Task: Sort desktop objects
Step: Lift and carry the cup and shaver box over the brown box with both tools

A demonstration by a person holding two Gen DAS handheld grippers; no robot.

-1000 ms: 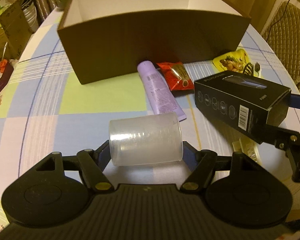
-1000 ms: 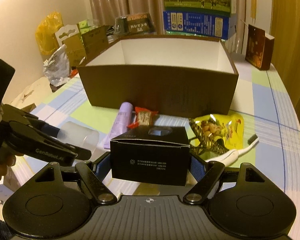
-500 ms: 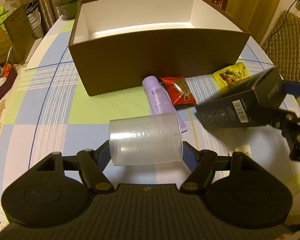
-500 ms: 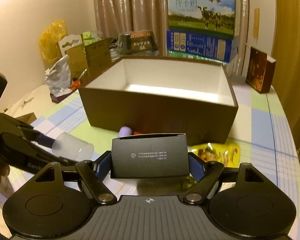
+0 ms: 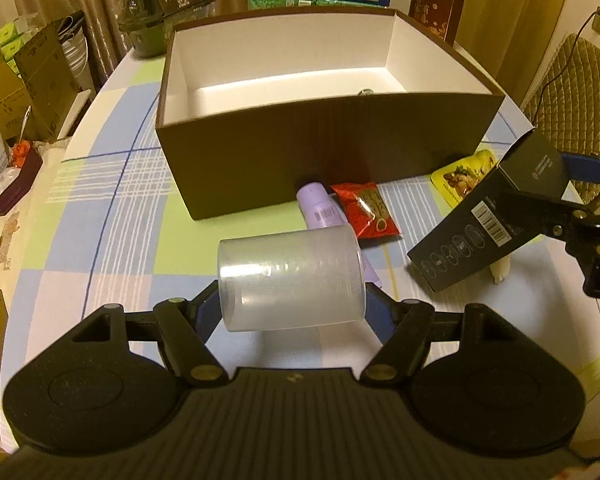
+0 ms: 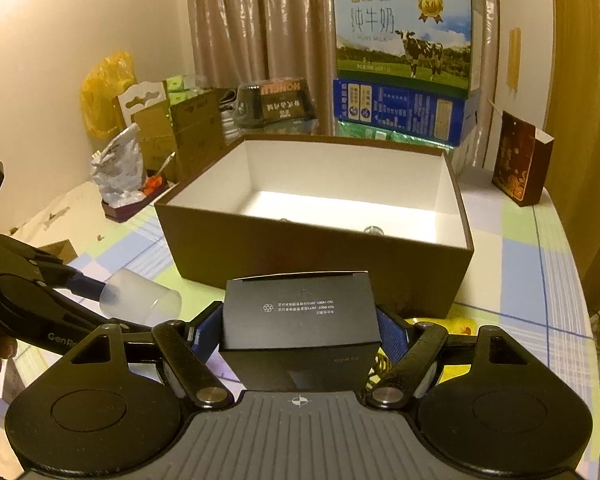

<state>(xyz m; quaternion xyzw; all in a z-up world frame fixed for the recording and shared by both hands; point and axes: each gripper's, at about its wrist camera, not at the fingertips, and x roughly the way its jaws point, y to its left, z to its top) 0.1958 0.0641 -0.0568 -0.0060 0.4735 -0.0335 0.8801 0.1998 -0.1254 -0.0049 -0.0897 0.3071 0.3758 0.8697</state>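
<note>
While the left gripper (image 5: 292,308) clamps its fingers on a cup (image 5: 290,282) (lying sideways), the right gripper (image 6: 300,330) clamps a black carton (image 6: 300,312) before the box (image 6: 312,268).

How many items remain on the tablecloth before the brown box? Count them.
4: purple tube, red packet beside it, yellow snack pouch to the right, white object partly behind the black carton. More may be hidden.

Way into box open from above
Box (image 5: 324,160) nearly empty; near wall blocks level entry; tube (image 5: 320,210), red packet (image 5: 368,210) at its foot.
</note>
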